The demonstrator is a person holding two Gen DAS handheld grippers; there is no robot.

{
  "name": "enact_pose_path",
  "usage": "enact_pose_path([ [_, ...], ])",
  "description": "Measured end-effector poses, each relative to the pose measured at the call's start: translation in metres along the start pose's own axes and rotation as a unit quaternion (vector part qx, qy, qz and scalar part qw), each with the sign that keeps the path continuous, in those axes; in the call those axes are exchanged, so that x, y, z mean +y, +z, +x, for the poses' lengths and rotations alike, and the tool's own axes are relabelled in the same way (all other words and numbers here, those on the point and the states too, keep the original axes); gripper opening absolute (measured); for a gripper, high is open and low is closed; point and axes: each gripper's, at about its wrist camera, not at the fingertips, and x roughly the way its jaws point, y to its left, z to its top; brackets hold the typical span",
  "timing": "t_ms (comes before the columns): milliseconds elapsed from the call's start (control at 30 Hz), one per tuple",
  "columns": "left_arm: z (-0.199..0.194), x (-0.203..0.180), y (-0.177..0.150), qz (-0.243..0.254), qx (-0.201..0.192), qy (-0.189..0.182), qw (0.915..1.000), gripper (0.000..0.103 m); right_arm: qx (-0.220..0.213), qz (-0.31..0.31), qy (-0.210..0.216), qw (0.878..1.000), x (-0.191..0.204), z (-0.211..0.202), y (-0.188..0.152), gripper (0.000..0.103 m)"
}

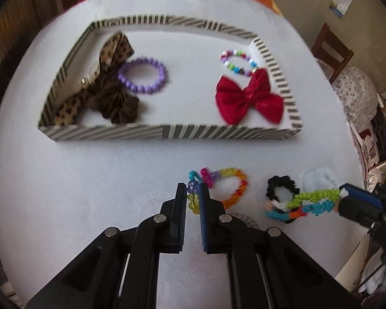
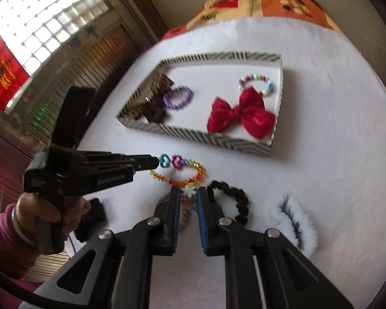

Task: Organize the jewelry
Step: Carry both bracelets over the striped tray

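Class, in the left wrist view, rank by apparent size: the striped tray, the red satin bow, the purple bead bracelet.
1. Striped tray
2. Red satin bow
3. Purple bead bracelet, somewhat smaller than the bow; all sit at similar depth.

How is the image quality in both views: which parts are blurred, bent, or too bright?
Left wrist view: the tray rim bows from fisheye and is slightly smeared; the left gripper is sharp. Right wrist view: the window is blown out, the red bow and tray show motion blur, and the dark corners vignette.
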Motion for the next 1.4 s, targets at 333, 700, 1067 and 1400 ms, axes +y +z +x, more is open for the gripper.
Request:
enact_pose_path([
  [333, -0.056, -0.008, 0.026, 0.017, -0.051, 0.007, 0.9985, 0.002, -0.048, -0.016, -0.006, 0.999, 0.005, -0.038, 0.035, 0.013],
  [700, -0.079, -0.008, 0.067, 0.025, -0.092, 0.052, 0.9941, 0.002, -0.067, -0.033, -0.03, 0.997, -0.002, -0.043, 0.081, 0.013],
  [1067, -0.07, -0.001, 0.106, 0.026, -0.097, 0.077, 0.9919, 0.002, -0.056, -0.044, -0.037, 0.997, -0.005, -0.017, 0.117, 0.013],
  [1400, -0.054, 0.008, 0.138, 0.03, -0.089, 0.091, 0.9914, 0.002, -0.039, -0.049, -0.032, 0.997, -0.006, 0.012, 0.144, 0.013],
])
